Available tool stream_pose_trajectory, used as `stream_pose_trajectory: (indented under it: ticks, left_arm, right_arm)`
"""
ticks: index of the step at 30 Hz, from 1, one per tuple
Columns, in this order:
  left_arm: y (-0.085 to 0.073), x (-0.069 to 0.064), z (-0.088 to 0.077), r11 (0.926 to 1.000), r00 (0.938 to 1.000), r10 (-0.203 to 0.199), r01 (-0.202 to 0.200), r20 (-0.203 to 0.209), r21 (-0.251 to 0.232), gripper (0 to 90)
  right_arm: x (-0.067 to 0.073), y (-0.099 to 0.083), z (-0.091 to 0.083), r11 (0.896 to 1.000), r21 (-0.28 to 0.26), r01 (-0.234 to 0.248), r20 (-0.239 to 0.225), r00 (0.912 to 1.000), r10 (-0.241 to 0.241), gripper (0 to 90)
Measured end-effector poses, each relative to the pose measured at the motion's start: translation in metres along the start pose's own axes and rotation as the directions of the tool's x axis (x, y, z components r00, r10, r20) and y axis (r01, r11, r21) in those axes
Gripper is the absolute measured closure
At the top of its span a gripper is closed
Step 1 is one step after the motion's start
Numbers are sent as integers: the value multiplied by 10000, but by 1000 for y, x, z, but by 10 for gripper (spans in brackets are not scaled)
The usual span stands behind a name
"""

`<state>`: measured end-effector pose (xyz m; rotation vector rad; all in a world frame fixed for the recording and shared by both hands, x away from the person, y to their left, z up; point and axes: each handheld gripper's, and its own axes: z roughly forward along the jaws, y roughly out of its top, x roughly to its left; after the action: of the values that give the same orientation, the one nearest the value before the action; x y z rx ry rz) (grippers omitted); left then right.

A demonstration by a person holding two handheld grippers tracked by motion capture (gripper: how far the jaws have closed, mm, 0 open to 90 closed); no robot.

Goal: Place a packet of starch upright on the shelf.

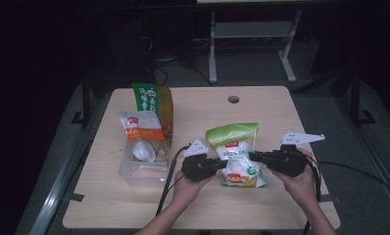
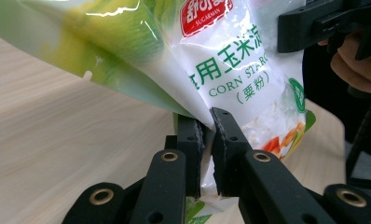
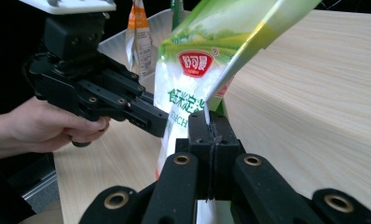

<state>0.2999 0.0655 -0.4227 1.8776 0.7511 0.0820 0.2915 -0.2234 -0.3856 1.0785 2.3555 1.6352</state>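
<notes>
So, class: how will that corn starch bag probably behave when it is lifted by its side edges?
The corn starch bag is thin film and creased, so it will likely sag and fold. Powder sits low, so the bottom probably hangs heavy. The glossy film may slip, though the left tongs and right tongs pinch its edges.

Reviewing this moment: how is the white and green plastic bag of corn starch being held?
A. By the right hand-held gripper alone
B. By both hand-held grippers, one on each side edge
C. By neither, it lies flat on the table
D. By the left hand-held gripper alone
B: the left hand-held gripper and the right hand-held gripper each pinch a side edge of the white and green plastic bag of corn starch; both gripper views show the film clamped between the jaws.
</notes>
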Motion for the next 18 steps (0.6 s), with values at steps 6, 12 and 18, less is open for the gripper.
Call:
stream_pose_trajectory:
  ticks: [6,12,18]
  left_arm:
    - [-3,-4,-6,9961,9947,867,-856,-549,226,835]
    - [-6,-12,-5,9885,9871,1488,-1468,-594,359,840]
    - [-6,-16,-6,9838,9824,1764,-1739,-616,432,839]
  right_arm:
    - [-1,-11,12,9973,678,297,272,9991,-316,867]
    - [-4,-23,14,9951,979,169,133,9997,-183,829]
    - [-4,-23,13,9927,1180,233,-293,9994,-199,723]
